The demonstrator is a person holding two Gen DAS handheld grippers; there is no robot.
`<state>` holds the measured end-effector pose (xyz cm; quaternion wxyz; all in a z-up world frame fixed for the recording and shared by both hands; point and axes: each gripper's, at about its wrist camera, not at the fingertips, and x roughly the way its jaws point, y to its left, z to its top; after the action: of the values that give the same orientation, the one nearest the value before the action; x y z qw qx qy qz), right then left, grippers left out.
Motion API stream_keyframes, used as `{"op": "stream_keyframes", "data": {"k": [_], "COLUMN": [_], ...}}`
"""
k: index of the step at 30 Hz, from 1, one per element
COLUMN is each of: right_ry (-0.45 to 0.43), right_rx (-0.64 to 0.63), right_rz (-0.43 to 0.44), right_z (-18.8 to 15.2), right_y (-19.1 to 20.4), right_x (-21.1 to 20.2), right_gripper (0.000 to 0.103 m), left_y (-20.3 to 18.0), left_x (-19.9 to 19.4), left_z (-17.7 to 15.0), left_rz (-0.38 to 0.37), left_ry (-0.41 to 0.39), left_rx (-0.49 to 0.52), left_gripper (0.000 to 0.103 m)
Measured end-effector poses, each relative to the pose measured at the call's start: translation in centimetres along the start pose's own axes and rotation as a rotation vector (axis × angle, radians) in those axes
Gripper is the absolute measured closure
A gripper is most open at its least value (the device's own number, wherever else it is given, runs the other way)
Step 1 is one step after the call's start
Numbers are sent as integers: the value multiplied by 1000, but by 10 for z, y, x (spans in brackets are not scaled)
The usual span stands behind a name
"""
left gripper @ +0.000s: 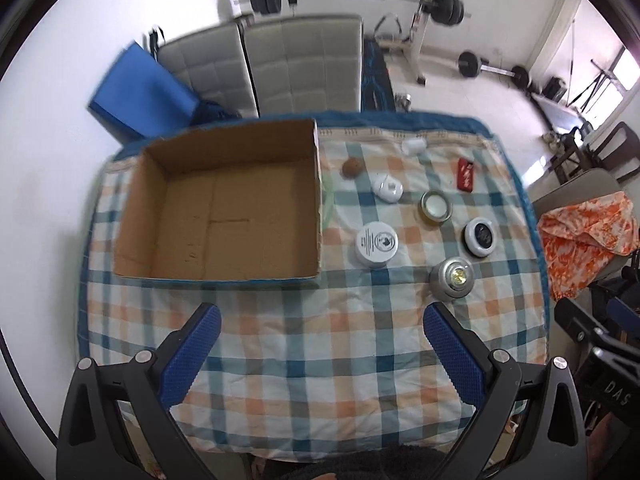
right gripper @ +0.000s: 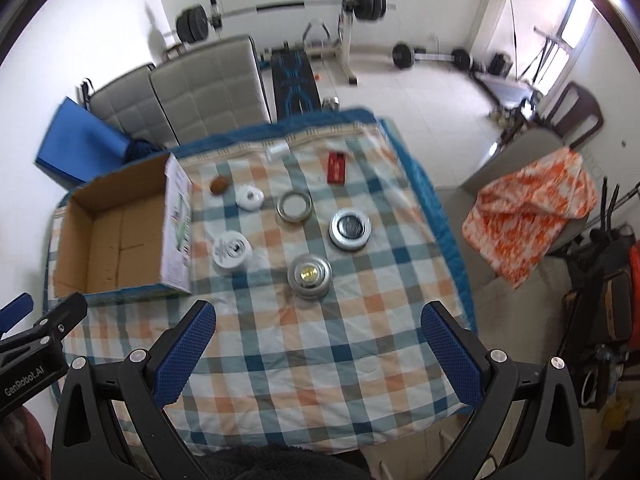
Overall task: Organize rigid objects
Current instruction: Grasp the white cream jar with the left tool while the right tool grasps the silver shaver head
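While both tongs hang over the near edge of the checked tablecloth [left gripper: 304, 344], nothing's been sorted yet, far as I can judge: cardboard box [left gripper: 224, 200] sits at the left w/ bare floor, no item inside.

Left gripper [left gripper: 320, 344]: spread wide, empty. Right gripper [right gripper: 320, 340]: same, wide apart, holding nothing. Both well short of the items.

Items all lie on the cloth to the right of the box, apart from each other:
- white round tin w/ printed lid [left gripper: 377, 245], just beside box wall
- silver puck light w/ yellowish centre [left gripper: 453, 278], nearest the right tongs
- black-faced round disc, pale rim [left gripper: 481, 237]
- metal ring lid [left gripper: 436, 205]
- small white plastic piece [left gripper: 387, 188], type unclear
- brown roundish lump [left gripper: 351, 168], can't ID
- red flat pack [left gripper: 465, 175] and white cap-like thing [left gripper: 414, 145] at the far edge

Count: 8 out, 0 in. Whole job remains, pick and box each. Puck light looks the likely first grab.
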<state>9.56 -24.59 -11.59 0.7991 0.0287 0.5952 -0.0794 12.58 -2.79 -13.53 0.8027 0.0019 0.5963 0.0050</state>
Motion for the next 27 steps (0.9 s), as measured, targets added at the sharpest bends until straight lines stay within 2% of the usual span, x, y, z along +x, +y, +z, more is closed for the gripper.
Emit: {"op": "stream_keyframes", "data": {"k": [4,7,11,17,27], "right_ry": [122,202,272,324,422], "right_rx": [-10,-4,25,93,121], "right_rz": [0,5,36,66,98], "right_z": [20,30,34,33,24], "right_y": [0,0,1,-1,2], "right_x": [87,148,204,250,301], "right_gripper": [0,0,3,7,14], "left_y": [-28,-46,-62,-84,-93], "left_x": [70,108,159,212,271], "left_z": [30,50,69,81,73], "left_rz": [-38,-33,-44,-23,17], "left_ry": [126,170,256,346,472], "left_rx": [32,61,62,119,158], "left_gripper": [0,0,0,0,0]}}
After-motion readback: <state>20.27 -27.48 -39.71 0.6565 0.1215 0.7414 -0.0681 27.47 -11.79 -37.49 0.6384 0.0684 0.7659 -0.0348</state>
